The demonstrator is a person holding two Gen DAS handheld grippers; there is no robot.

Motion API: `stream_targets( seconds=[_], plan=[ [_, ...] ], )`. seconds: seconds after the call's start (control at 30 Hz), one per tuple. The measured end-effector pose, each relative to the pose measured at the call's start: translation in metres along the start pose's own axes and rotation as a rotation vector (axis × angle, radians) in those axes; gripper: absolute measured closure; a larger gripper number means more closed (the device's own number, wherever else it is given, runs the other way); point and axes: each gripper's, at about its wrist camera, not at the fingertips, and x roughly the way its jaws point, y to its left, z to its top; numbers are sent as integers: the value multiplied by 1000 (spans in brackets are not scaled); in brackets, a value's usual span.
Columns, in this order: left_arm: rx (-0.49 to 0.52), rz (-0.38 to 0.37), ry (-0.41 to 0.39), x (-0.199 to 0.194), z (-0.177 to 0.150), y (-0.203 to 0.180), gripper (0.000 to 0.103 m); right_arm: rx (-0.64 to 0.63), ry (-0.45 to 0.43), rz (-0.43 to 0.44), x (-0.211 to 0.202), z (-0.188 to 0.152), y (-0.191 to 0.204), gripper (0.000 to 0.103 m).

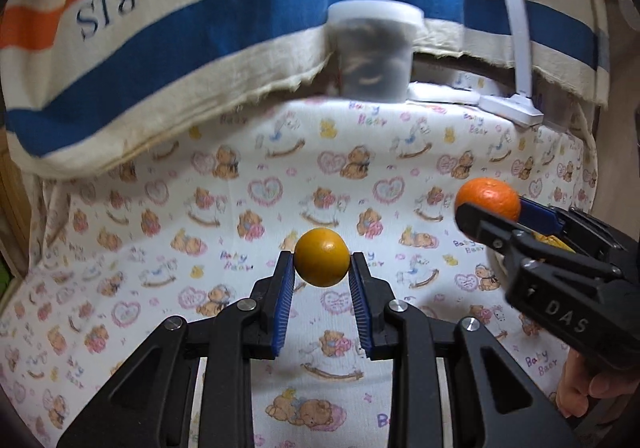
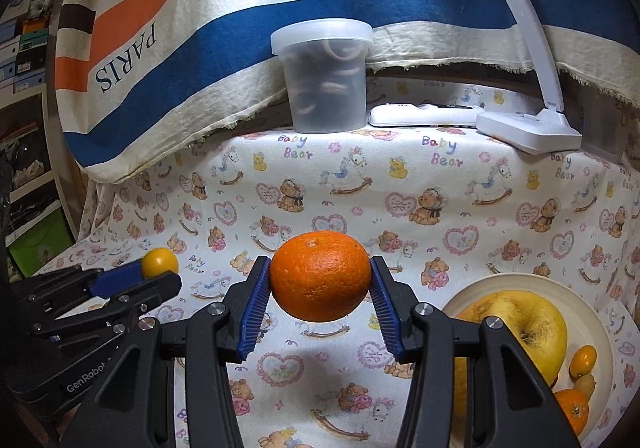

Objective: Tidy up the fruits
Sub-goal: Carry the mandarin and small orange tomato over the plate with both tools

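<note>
Left gripper: jaws clamped on a small round yellow-orange fruit, blue ribbed pads pressing both its sides. Fruit is lifted clear of the tabletop, which carries a white cloth printed with bears and hearts.

Right gripper: jaws clamped on a larger round orange with dimpled peel, pads on its left and right flanks, also held above the cloth with a shadow beneath it.

The two grippers sit side by side, well apart, each fruit in its own grip. In the left wrist view the right gripper shows at the right edge with a hand under it.

Near the right gripper, lower right: cream round plate on the cloth, holding a big yellow apple, a small oval yellow fruit and another orange at the frame edge.

Back of tabletop: translucent lidded plastic tub with pale rings inside, white remote beside it, white desk lamp base to the right. Striped cream, blue and orange cloth marked PARIS hangs behind.
</note>
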Motion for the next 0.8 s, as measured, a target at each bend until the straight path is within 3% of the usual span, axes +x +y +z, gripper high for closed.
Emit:
stream_targets(
  seconds=[0.17,0.47,0.6,0.8],
  plan=[
    [41,14,-20,-5,2,-9,76,-8,-19,-6,-5,3,1,52],
    [-9,-24,-49,-21,9,-8,76,18,-68,-47,-42,33,-21,52],
    [-8,-46,-65,-30,12,-15,76,2,-54,-45,-68,26,-37,52],
    [45,-67,-92,-42,13,-33,76,11,-77,-110,-105,7,-77,52]
  ],
)
